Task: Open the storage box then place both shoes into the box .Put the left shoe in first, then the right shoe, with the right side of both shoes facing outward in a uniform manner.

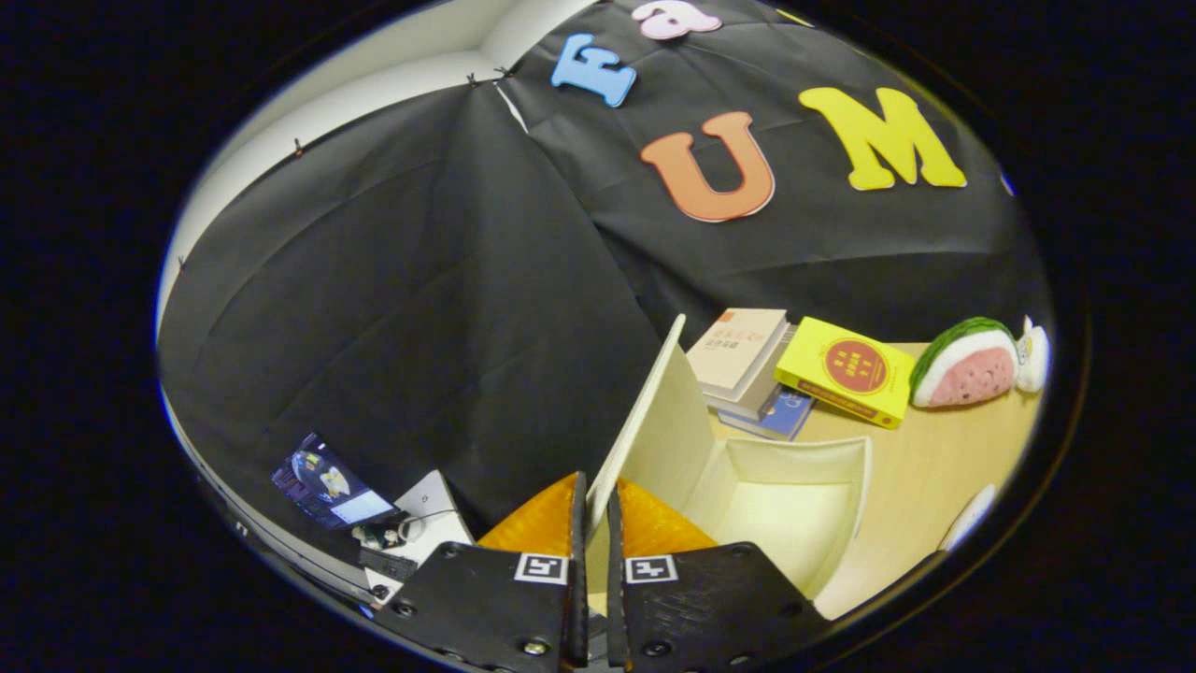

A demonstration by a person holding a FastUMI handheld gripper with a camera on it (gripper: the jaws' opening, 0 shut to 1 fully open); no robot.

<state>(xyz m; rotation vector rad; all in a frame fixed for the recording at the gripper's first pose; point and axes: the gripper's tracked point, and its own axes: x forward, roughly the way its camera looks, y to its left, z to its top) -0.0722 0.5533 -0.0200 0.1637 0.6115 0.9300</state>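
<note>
The gripper (596, 509) pinched the storage box (794, 495) lid (645, 421) between its fingers, holding it raised for the shoes.

Yellow book (846, 371) cover print illegible

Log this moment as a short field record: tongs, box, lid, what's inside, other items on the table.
tongs: tongs shut on the lid's edge, one finger on each side
lid: cream lid swung up, standing open
storage box: cream storage box open, just ahead of the tongs
box contents: nothing seen in the visible part
table: wooden table bearing the box
beyond the box: stacked books, yellow book, watermelon plush
shoes: not yet in the box
</note>
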